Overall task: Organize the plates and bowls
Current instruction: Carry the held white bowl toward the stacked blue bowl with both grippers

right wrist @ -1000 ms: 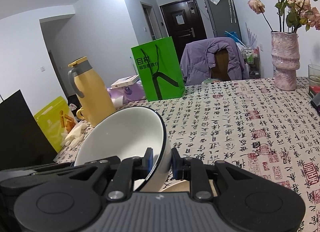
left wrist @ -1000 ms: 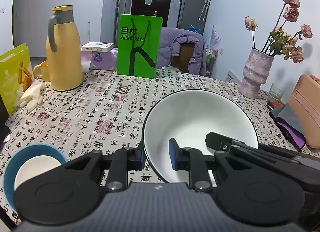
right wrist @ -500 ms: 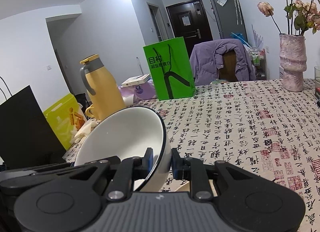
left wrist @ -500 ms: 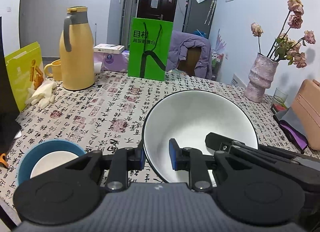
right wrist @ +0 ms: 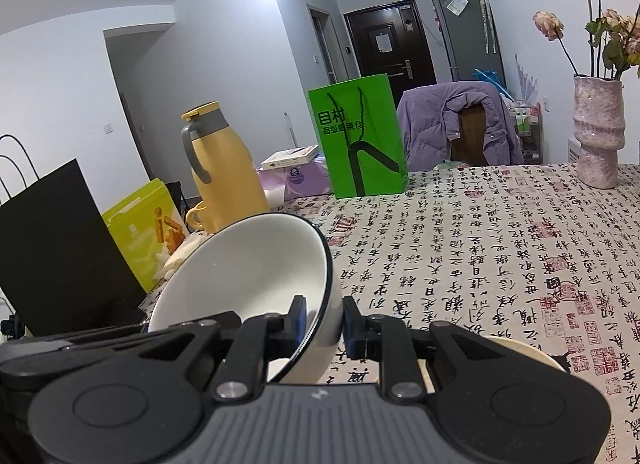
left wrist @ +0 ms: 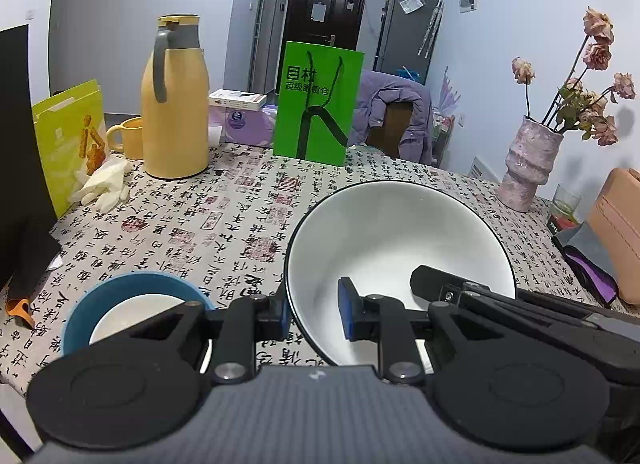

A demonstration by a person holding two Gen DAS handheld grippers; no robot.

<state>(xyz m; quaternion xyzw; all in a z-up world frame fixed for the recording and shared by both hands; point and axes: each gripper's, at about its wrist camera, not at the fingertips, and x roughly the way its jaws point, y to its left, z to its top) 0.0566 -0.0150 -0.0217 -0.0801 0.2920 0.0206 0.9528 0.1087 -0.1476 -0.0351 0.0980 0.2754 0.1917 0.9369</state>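
Observation:
A large white bowl with a black rim [left wrist: 396,240] is held in the air by both grippers. My left gripper [left wrist: 314,314] is shut on its left rim. My right gripper [right wrist: 324,320] is shut on its right rim; the bowl [right wrist: 244,268] tilts in that view. The right gripper's finger also shows inside the bowl in the left wrist view [left wrist: 436,284]. A blue bowl with a white inside [left wrist: 128,312] sits on the table below and left of the white bowl. A cream plate edge [right wrist: 520,352] lies under the right gripper.
On the printed tablecloth [left wrist: 224,219] stand a yellow thermos [left wrist: 176,99], a yellow mug [left wrist: 128,137], a green paper bag [left wrist: 316,103], a pink vase with dried flowers [left wrist: 528,167] and a black bag [right wrist: 60,248]. White gloves [left wrist: 104,183] lie at left.
Both grippers have carried the white bowl leftward and a little back; the blue bowl has come further into the left wrist view. The grips have not changed.

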